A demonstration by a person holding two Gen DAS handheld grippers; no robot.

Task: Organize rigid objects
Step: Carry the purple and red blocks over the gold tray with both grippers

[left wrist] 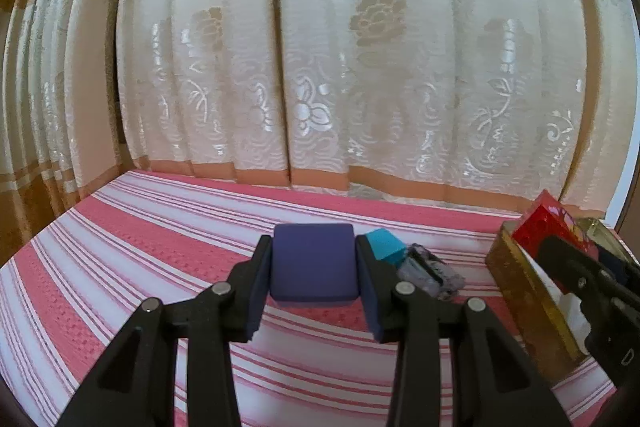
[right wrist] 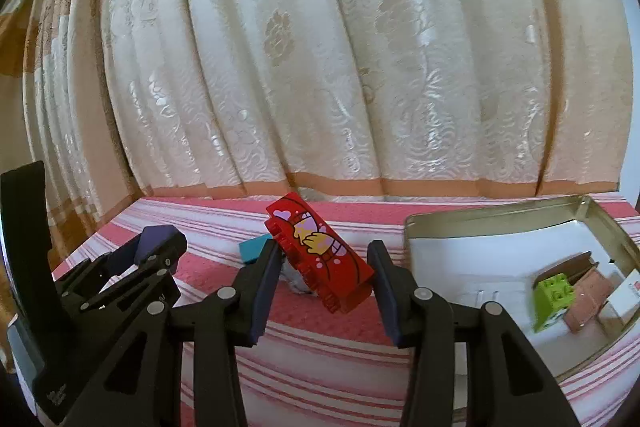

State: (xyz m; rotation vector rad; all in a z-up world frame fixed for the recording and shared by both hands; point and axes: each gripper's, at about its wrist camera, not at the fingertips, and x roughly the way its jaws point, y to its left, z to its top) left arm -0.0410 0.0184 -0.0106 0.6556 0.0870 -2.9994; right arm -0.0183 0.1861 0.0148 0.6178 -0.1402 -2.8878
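Black left gripper (left wrist: 314, 269) fingers clamp a dark blue rounded square block (left wrist: 313, 264), lifted over the pink-and-white striped cloth (left wrist: 160, 251). Just beyond its 2 o'clock side lie a small teal block (left wrist: 386, 247) and a greyish patterned piece (left wrist: 428, 273). At 3 o'clock stands the gold metal tin (left wrist: 528, 291). Meanwhile the right gripper (right wrist: 324, 267) pinches a red printed toy brick (right wrist: 320, 251), tilted; at its 3 o'clock the tin (right wrist: 480, 219) holds a lime-green brick (right wrist: 552, 297) and brown pieces (right wrist: 588, 301).
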